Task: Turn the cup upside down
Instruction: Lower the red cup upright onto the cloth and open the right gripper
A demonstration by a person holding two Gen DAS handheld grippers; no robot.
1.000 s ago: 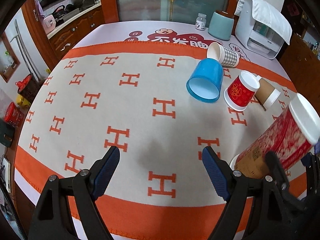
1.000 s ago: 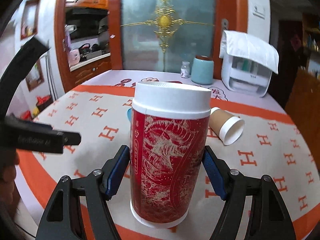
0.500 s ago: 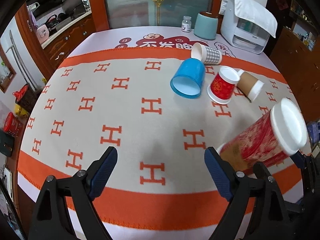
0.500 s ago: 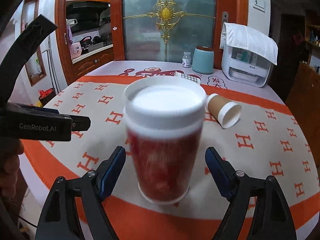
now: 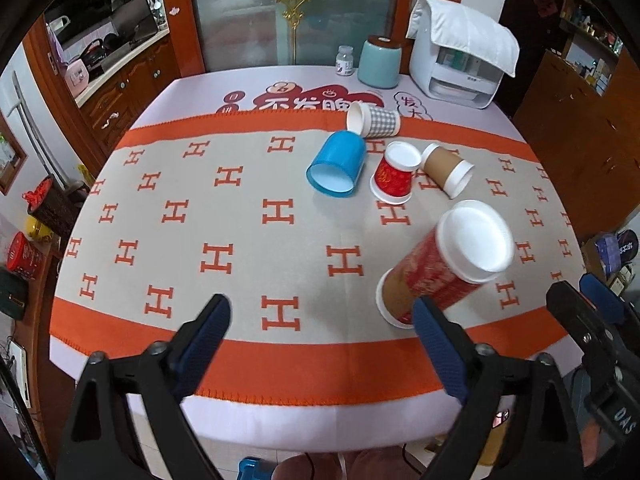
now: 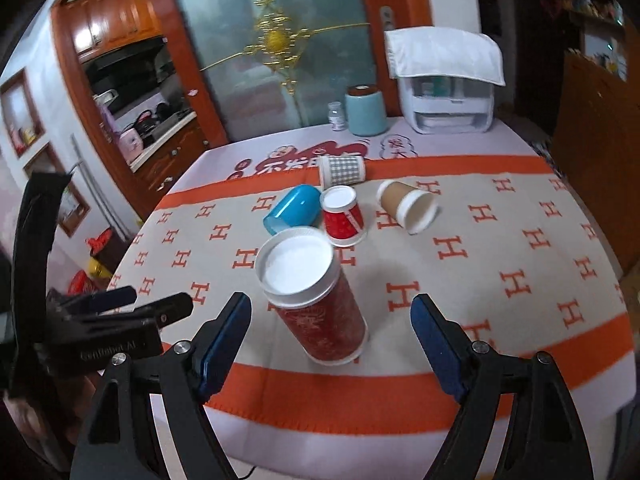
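Observation:
A tall red patterned paper cup point(image 6: 316, 300) stands upside down, white base up, near the front edge of the orange-and-beige cloth; it also shows in the left wrist view point(image 5: 444, 268). My right gripper point(image 6: 330, 344) is open and empty, pulled back just short of the cup. My left gripper point(image 5: 320, 344) is open and empty, to the left of that cup over the front edge. The right gripper also shows at the right edge of the left wrist view.
Further back lie a blue cup point(image 5: 338, 166) on its side, a checked cup point(image 5: 374, 120) on its side and a brown cup point(image 5: 446, 170) on its side. A small red cup point(image 5: 394, 178) stands upside down. A teal canister point(image 5: 379, 62) and white appliance point(image 5: 460, 56) stand at the back.
My right gripper opened and let go of the tall red cup, then drew back and up. My left gripper also pulled back toward the table's front edge.

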